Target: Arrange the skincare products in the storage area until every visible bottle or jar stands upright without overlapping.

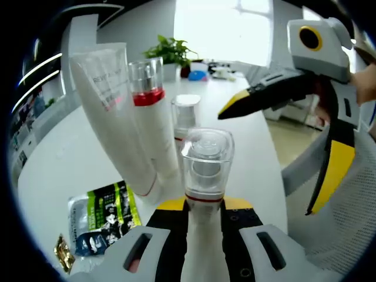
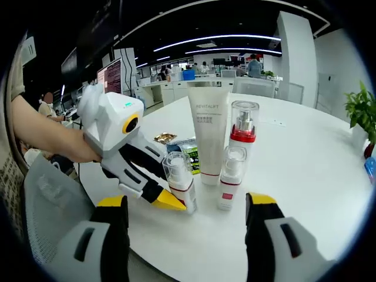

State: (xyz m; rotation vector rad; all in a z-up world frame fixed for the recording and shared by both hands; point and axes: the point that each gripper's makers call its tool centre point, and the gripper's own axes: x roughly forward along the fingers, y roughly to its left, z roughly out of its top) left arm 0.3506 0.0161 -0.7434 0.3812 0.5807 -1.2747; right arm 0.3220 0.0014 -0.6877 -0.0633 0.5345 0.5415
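**Left gripper clamped on pump bottle, right gripper open**

On the round white table (image 2: pixel 305 158) we see the left gripper (image 2: pixel 167 200) with its yellow-tipped jaws closed around a small white pump bottle with a clear cap and red band (image 1: pixel 204 176), standing upright near the table edge. The right gripper (image 2: pixel 188 235) hangs with jaws wide apart, holding nothing. Just behind stand a white squeeze tube (image 2: pixel 207 132), a tall white bottle with a red collar (image 2: pixel 242 138) and a second small clear-capped bottle (image 2: pixel 230 179), all upright. Green-and-black sachets (image 1: pixel 106 214) lie flat beside them.
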